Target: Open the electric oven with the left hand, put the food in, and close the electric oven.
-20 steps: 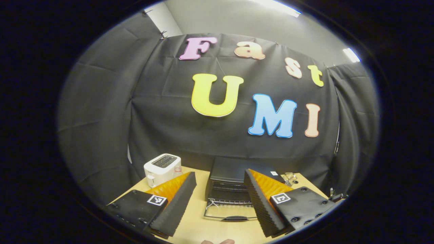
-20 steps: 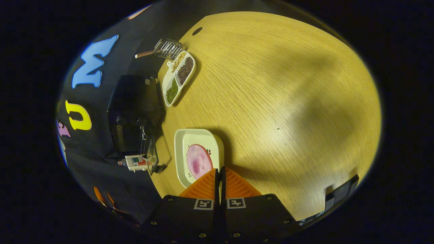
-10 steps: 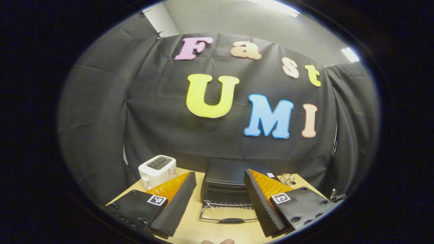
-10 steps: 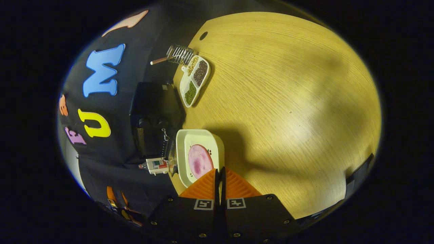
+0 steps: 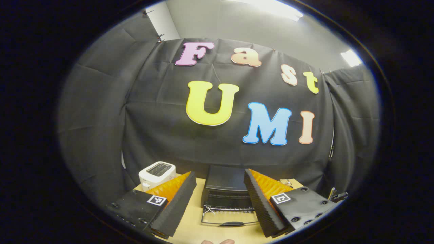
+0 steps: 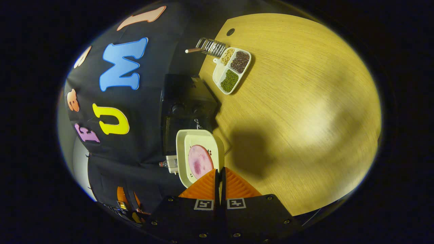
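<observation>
Beside the black oven, whose door lies dropped open onto the tabletop, stand a white toaster and a divided tray of beans. Left gripper fingers are spread, empty; right gripper pinches the white plate carrying pink food before the oven.

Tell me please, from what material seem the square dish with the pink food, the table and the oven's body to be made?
The dish looks like glazed ceramic or melamine: cream, smooth, with a small printed motif. The table looks like pale wood or wood-look laminate, with fine grain lines and a soft sheen. The oven seems to be black painted metal, matte on top; its lowered door looks like glass.
</observation>
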{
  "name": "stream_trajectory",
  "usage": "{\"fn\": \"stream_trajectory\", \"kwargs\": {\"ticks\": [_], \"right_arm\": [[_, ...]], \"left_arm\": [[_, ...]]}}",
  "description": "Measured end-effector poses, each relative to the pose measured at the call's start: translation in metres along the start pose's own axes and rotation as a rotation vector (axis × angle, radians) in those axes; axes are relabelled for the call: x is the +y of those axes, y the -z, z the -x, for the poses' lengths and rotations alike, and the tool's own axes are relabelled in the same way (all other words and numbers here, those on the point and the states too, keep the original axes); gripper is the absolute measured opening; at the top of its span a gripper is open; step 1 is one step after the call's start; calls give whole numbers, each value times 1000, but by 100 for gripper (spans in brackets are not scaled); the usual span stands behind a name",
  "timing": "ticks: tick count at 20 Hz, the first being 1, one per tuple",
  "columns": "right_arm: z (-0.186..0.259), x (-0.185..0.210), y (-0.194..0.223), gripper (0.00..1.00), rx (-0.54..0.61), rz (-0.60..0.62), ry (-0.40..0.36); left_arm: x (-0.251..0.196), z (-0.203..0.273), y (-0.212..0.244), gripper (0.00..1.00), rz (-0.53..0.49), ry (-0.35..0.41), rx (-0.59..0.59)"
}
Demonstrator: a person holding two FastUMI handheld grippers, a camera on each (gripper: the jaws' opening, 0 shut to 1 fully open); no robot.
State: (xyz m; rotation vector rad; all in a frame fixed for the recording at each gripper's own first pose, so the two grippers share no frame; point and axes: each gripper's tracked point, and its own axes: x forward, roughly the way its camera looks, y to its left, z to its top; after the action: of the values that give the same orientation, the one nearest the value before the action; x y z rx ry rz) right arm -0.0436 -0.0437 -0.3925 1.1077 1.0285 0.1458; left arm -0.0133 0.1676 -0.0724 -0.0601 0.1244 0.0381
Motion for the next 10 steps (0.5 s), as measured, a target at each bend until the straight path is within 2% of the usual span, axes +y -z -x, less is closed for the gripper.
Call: {"fn": "stream_trajectory", "kwargs": {"ticks": [4, 10], "right_arm": [[-33, 25, 10, 0, -26, 34, 7], [-86, 50, 14, 0, -80, 10, 36]], "left_arm": [[17, 6, -12, 100, 10, 13, -14], [56, 26, -30, 100, 12, -26, -46]]}}
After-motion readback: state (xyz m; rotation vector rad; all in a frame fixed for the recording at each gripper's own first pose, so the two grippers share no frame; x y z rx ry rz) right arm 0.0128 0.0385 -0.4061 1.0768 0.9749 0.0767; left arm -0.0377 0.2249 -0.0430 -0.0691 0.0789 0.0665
